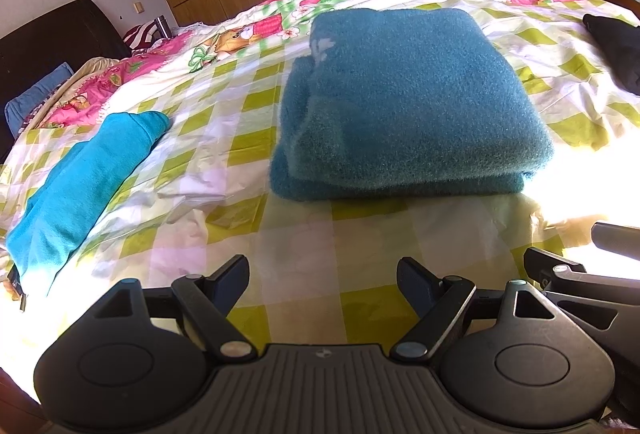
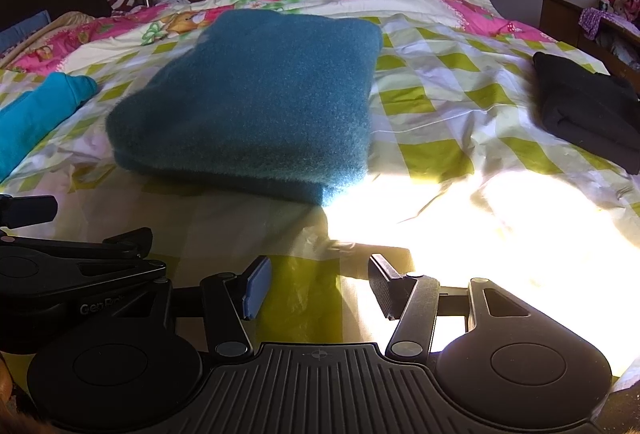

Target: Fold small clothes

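Bed [image 1: 360,234]: checked yellow-green cover, harsh sun patch at the near right edge, washing out detail there.

Teal fleece garment [image 1: 404,101], centre of bed: already folded into a thick rectangle, two layers visible at the near edge, edges roughly squared. Looks finished, my read.

Bright blue garment [image 1: 84,177], left of the fleece and apart from it: lies as a long narrow strip, near end runs toward the bed edge. Looks only partly folded or rolled; can't tell how many layers.

Black garment [image 2: 588,113], far right of the bed, well apart from the fleece: bunched or loosely folded, too dark to read.

Left gripper [image 1: 322,286]: fingers spread wide, nothing between them, hovering over bare cover just short of the fleece's near edge.

Right gripper [image 2: 316,282]: fingers wide apart too, holding nothing, beside the left one over the sunlit strip.

Step, as I judge it: between items. Fleece done, both grippers free.

Next move calls for: pick the next piece. Blue strip suits the left side, black one the right. Either needs a reach sideways, fingers down to the fabric edge, pinch a single layer without grabbing the bed cover underneath. Glare may hide the cover's wrinkles near the right gripper.
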A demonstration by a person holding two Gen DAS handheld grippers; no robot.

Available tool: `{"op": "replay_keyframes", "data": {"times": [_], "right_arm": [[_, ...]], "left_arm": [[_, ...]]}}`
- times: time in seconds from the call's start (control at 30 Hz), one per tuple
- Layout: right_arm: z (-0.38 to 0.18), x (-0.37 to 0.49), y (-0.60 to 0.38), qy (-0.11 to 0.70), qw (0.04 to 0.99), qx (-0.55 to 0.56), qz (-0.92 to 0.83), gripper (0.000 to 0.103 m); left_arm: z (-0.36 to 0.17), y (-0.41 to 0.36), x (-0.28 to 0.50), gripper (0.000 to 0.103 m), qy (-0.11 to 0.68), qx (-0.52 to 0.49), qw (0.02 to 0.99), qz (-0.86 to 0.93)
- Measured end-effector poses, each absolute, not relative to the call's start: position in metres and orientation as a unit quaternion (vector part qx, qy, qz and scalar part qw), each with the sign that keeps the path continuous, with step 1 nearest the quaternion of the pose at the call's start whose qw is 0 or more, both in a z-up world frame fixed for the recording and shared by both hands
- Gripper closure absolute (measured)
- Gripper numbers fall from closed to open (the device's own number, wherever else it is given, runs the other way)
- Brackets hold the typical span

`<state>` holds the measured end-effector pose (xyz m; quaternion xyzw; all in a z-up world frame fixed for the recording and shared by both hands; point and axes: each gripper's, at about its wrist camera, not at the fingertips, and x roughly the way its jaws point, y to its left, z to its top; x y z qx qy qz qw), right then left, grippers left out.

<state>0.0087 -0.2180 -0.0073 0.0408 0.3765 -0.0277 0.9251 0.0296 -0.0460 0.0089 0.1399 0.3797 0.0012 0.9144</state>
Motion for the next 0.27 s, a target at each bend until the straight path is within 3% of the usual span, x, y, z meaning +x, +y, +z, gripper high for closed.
{"op": "replay_keyframes", "data": {"times": [0.27], "right_arm": [[-0.007,0.0081,-0.2182,0.374,0.926,0.041,-0.027,0.047]], "left_arm": [[0.0098,-0.0447,0.0303,0.01,0.381,0.139,0.914,0.0]]}}
